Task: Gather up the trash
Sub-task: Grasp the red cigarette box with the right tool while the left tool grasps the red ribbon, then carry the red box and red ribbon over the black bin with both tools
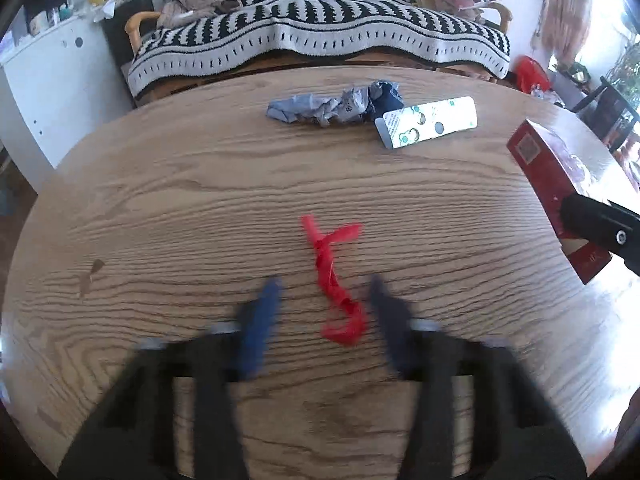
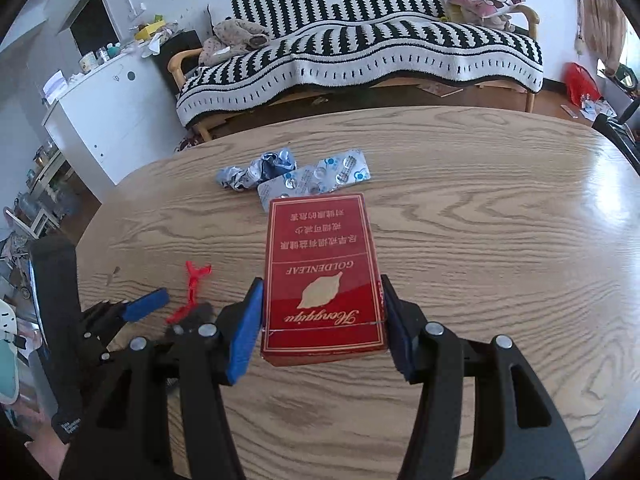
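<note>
A red twisted plastic strip [image 1: 334,284] lies on the wooden table [image 1: 160,200], between the open blue fingers of my left gripper [image 1: 324,284], which is not touching it. It also shows in the right wrist view [image 2: 192,292]. My right gripper [image 2: 322,284] is shut on a red cigarette box [image 2: 320,272] and holds it above the table; the box also shows in the left wrist view [image 1: 560,184]. A crumpled silver-blue wrapper [image 1: 336,106] and a flat pill blister pack [image 1: 428,120] lie at the far side of the table.
A sofa with a black-and-white striped blanket [image 1: 320,28] stands behind the table. A white cabinet [image 1: 44,80] is at the left. A red bag [image 1: 530,72] lies on the floor at the right, near a dark chair [image 1: 612,108].
</note>
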A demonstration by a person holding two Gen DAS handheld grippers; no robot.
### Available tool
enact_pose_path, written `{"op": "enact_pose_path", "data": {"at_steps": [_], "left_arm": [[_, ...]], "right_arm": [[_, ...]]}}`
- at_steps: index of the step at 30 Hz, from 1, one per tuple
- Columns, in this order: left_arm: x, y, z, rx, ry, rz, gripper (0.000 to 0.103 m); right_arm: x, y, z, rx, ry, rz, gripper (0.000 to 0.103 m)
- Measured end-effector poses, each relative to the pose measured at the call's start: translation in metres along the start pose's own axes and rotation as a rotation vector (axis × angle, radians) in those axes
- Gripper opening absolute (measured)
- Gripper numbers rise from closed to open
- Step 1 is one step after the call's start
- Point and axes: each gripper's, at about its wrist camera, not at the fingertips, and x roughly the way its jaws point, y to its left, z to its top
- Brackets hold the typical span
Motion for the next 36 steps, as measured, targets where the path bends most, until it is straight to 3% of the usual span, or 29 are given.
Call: {"op": "enact_pose_path", "data": {"at_steps": [8, 17, 28, 36], "left_arm": [[-0.004, 0.013, -0.002, -0.032, 0.029, 0.005, 0.015], [-0.025, 0.004, 0.005, -0.024, -0.005, -0.008, 0.016], [-0.061, -0.075, 0.012, 0.052, -0.067, -0.131, 0.015], [-0.091, -0.163, 0.0, 0.157, -0.097, -0.31, 0.016]], "right_arm": [[-0.013, -0.003, -0.009, -0.006, 0.002, -0.024, 0.055], [-0.035, -0.022, -0.018, 0.005, -0.004, -0.073, 0.055], [-0.105, -0.103, -0.041, 0.093, -0.058, -0.19, 0.055], [-0.171, -0.18, -0.074, 0.207, -0.113, -0.274, 0.055]]}}
